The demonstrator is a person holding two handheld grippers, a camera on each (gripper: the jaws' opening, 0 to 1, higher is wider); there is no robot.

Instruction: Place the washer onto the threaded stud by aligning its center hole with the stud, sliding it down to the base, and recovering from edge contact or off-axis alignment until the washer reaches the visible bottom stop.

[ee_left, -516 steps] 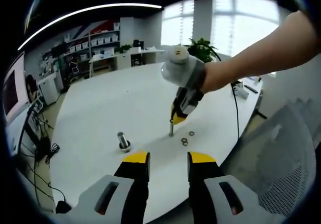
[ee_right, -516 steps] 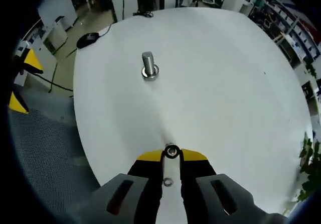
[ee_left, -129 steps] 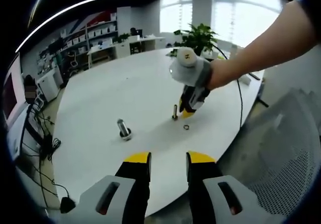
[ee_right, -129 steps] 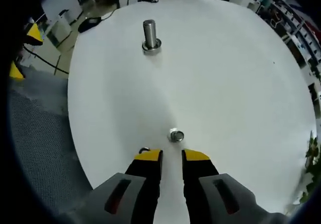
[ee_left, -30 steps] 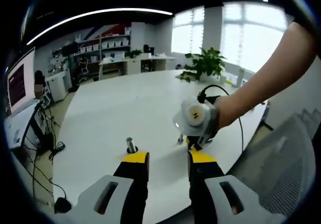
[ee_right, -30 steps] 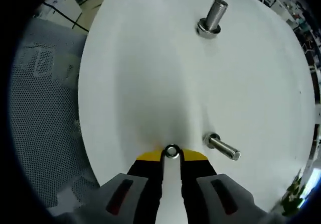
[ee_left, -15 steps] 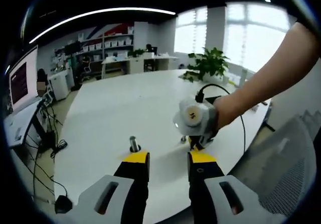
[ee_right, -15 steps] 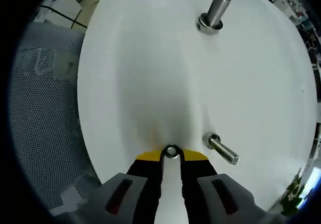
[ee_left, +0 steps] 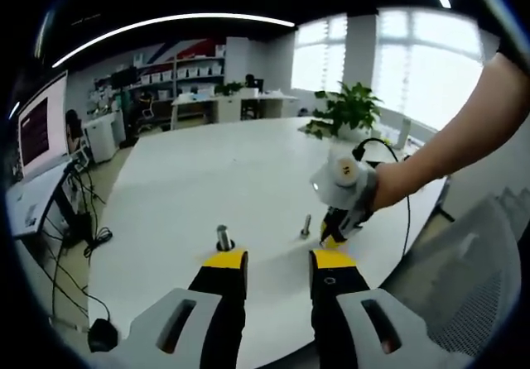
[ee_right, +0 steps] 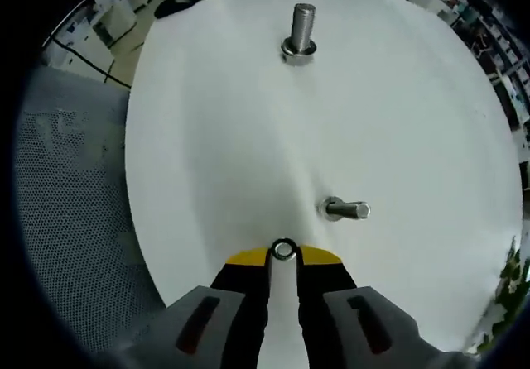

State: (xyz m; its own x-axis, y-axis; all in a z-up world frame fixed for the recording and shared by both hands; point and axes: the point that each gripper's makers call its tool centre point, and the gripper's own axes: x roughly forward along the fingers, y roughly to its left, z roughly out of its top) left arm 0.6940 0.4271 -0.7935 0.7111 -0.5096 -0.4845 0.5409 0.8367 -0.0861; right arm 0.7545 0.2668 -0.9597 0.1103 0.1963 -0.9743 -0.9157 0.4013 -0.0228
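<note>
Right gripper view — right gripper [ee_right: 283, 253] jaws pinching washer [ee_right: 283, 250] | stud [ee_right: 344, 210] just beside | left gripper [ee_left: 277, 261] jaws spread

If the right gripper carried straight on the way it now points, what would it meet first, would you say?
Probably the bare white table. The right gripper, holding a washer, points between the small stud on its right and the larger stud farther ahead; depth is unclear, but neither seems directly in line.

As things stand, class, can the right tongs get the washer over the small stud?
Probably yes. The right tongs grip the washer just short of the small stud, with bare table between.
</note>
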